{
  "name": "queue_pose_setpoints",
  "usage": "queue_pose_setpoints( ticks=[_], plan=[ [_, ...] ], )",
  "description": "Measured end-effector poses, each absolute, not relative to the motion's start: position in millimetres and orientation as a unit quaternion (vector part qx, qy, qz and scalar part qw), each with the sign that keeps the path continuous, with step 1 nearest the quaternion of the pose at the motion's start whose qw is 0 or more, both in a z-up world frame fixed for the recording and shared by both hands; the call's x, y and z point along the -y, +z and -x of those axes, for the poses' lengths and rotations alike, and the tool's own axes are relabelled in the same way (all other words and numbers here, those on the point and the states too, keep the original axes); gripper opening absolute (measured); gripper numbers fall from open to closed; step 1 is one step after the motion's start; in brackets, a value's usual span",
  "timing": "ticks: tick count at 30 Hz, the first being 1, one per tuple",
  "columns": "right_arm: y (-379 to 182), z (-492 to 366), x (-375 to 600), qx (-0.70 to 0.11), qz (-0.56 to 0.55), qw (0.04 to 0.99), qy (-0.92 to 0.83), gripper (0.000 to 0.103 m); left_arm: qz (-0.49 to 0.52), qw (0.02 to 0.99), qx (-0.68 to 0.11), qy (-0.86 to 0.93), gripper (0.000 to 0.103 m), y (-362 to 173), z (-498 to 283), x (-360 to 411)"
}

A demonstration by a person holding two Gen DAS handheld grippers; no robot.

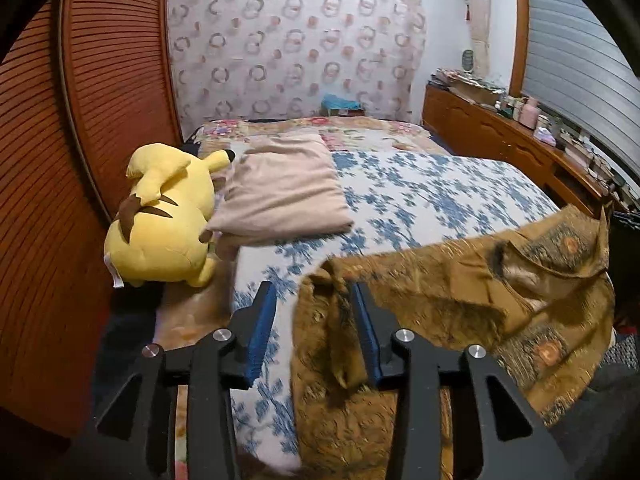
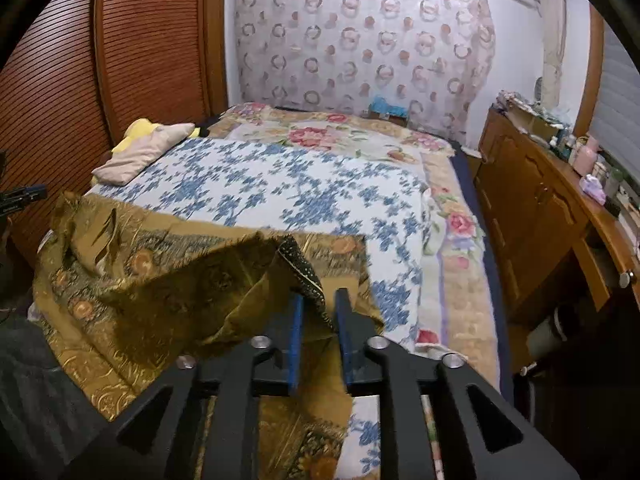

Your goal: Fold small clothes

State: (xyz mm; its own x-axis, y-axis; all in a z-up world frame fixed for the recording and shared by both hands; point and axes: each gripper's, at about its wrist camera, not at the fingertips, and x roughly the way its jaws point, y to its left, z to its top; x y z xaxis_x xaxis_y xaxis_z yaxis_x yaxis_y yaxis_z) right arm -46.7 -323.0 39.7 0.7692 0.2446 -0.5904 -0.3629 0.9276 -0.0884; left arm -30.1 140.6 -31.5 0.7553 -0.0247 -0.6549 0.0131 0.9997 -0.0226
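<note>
Mid-fold, by the look of it: brown-gold patterned garment [image 1: 460, 300] spread over the near end of the bed [image 1: 420, 192], partly lifted, blurred as if in motion.

Left claw [image 1: 314, 332]: blue pads spread apart, a bunched edge of the garment lying against the inner face of the right-hand pad [image 1: 366, 332], nothing touching the left-hand pad. Not clamped; cloth merely draped between, as far as can be told.

Right claw [image 2: 318, 332]: pads close together with a raised corner of the garment [image 2: 304, 276] standing between them, dark dotted lining turned outward. Looks pinched, though a sliver of gap shows beside the cloth, so grip judged light rather than certain.

Rest of the garment [image 2: 132, 264]: stretched away to the left of the right claw, creased and doubled over itself, lower part hanging below both claws off the bed's near edge.

Ahead of the left claw and to its left: yellow Pikachu plush [image 1: 160, 216] beside a beige pillow [image 1: 284, 192], well apart from the garment.

Next move, as judged: close the left claw on its edge to match the right, then carry both held edges forward across the garment and lay them flat. Calls for even tension and level height on both sides, else a skewed crease or a slipped corner.
</note>
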Motion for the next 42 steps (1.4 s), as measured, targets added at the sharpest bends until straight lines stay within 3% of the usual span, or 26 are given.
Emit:
queue_pose_setpoints(
  ticks=[1, 3, 4, 7, 18, 22, 29, 36, 38, 40, 42],
  plan=[
    [41, 46, 324, -0.295, 0.099, 0.937, 0.158, 0.034, 0.008, 0.937, -0.349, -0.010, 0.048, -31, 29, -140],
    [43, 46, 324, -0.286, 0.097, 0.941, 0.156, 0.039, 0.007, 0.938, -0.347, -0.013, 0.065, -31, 17, -141],
    [43, 42, 324, -0.280, 0.095, 0.942, 0.157, 0.043, 0.007, 0.937, -0.348, -0.016, 0.066, -31, 13, -141],
    [44, 34, 323, -0.272, 0.093, 0.946, 0.150, 0.049, 0.005, 0.935, -0.354, -0.023, 0.067, -36, -7, -140],
    [2, -35, 315, -0.335, 0.068, 0.928, 0.149, 0.050, -0.019, 0.908, -0.417, -0.042, 0.067, -71, -72, -130],
    [-8, -51, 311, -0.356, 0.063, 0.920, 0.154, 0.050, -0.022, 0.894, -0.445, -0.043, 0.067, -86, -78, -128],
    [-28, -70, 318, -0.397, 0.051, 0.904, 0.154, 0.061, -0.019, 0.887, -0.459, -0.046, 0.067, -99, -77, -125],
    [-31, -69, 318, -0.391, 0.050, 0.906, 0.153, 0.064, -0.009, 0.886, -0.460, -0.060, 0.067, -104, -72, -120],
    [-33, -69, 317, -0.389, 0.052, 0.907, 0.153, 0.064, -0.002, 0.886, -0.459, -0.066, 0.064, -105, -71, -121],
    [-34, -69, 317, -0.390, 0.053, 0.906, 0.156, 0.064, 0.007, 0.887, -0.455, -0.077, 0.055, -105, -69, -122],
    [-35, -70, 316, -0.394, 0.056, 0.902, 0.168, 0.064, 0.008, 0.886, -0.454, -0.093, 0.037, -103, -67, -120]
  ],
)
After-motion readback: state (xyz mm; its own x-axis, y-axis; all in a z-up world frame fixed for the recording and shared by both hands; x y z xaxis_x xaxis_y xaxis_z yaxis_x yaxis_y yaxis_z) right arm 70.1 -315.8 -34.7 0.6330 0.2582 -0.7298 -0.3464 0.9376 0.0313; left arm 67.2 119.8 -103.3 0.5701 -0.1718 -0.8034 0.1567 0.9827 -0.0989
